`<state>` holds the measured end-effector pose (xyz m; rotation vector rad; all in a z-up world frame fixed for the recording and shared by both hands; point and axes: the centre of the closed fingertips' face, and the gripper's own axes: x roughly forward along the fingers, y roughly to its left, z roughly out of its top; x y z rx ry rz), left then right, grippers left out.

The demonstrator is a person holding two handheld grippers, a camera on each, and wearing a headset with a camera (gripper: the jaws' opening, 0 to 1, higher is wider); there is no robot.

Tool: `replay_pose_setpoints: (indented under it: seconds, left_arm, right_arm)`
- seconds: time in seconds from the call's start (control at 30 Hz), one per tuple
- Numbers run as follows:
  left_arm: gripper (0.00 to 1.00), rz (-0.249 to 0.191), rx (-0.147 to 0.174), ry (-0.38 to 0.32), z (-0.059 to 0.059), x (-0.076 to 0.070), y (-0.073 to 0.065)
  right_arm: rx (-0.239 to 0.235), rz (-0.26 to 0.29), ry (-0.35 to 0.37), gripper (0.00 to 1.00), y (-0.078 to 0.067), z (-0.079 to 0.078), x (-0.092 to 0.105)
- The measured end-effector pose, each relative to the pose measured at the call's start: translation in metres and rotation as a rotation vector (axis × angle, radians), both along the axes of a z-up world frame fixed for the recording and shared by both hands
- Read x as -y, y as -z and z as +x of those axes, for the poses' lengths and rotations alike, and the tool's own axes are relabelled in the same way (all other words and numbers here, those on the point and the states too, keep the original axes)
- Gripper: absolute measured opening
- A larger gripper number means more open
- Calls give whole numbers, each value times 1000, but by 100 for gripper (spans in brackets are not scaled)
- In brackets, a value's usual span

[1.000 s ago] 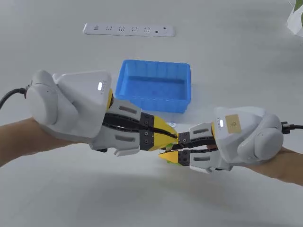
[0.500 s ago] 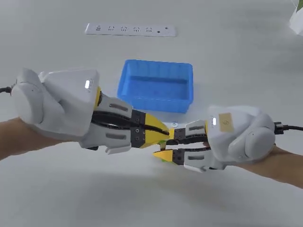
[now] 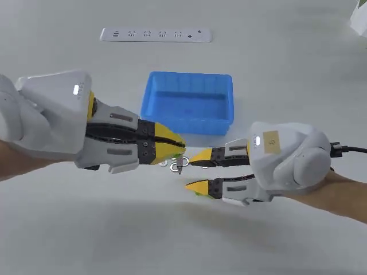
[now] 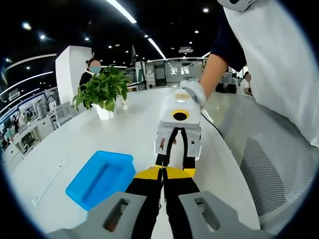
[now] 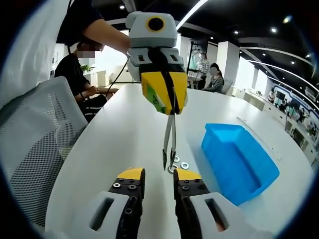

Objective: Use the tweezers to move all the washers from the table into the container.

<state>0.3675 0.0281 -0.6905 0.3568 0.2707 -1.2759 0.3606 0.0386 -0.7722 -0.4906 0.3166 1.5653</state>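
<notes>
My left gripper (image 3: 176, 146) is shut on a pair of metal tweezers (image 3: 179, 164) that point down at the table. In the right gripper view the tweezers (image 5: 169, 137) hang from it with their tips just above three small washers (image 5: 178, 163). Washers (image 3: 166, 164) also lie on the white table under the tips in the head view. My right gripper (image 3: 195, 171) faces the left one from the right, open, with nothing between its jaws. The blue container (image 3: 192, 77) stands just behind both grippers, with nothing visible inside.
A white power strip (image 3: 156, 35) lies at the far side of the table. A potted plant (image 4: 102, 92) stands beyond the container (image 4: 102, 177). A mesh chair (image 5: 35, 139) is beside the table, and people sit in the background.
The two grippers were tip to tip. Now my left gripper has drawn back to the left with the tweezers in it, and my right gripper's jaws stand apart.
</notes>
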Motion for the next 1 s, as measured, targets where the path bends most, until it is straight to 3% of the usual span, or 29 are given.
replay_pose_setpoints:
  seconds: [0.37, 0.53, 0.73, 0.83, 0.93, 1.0]
  left_arm:
    - [5, 35, 11, 0, 3, -1, 9]
    - [5, 28, 14, -13, 5, -5, 9]
    - [5, -3, -30, -16, 1, -5, 9]
    - [5, -15, -42, -27, 3, -6, 9]
    - [5, -15, -50, -20, 3, -6, 9]
    - [5, -19, -60, -22, 3, -5, 9]
  right_arm:
    - [-19, -11, -18, 23, 3, -6, -2]
    - [-26, -8, -21, 23, 2, -8, -3]
    - [-27, -12, -28, 23, 2, -7, -8]
    - [-18, -18, -16, 24, 1, 1, -14]
    - [27, -42, -21, 23, 3, 11, -19]
    - [24, -52, -33, 23, 5, 13, -24]
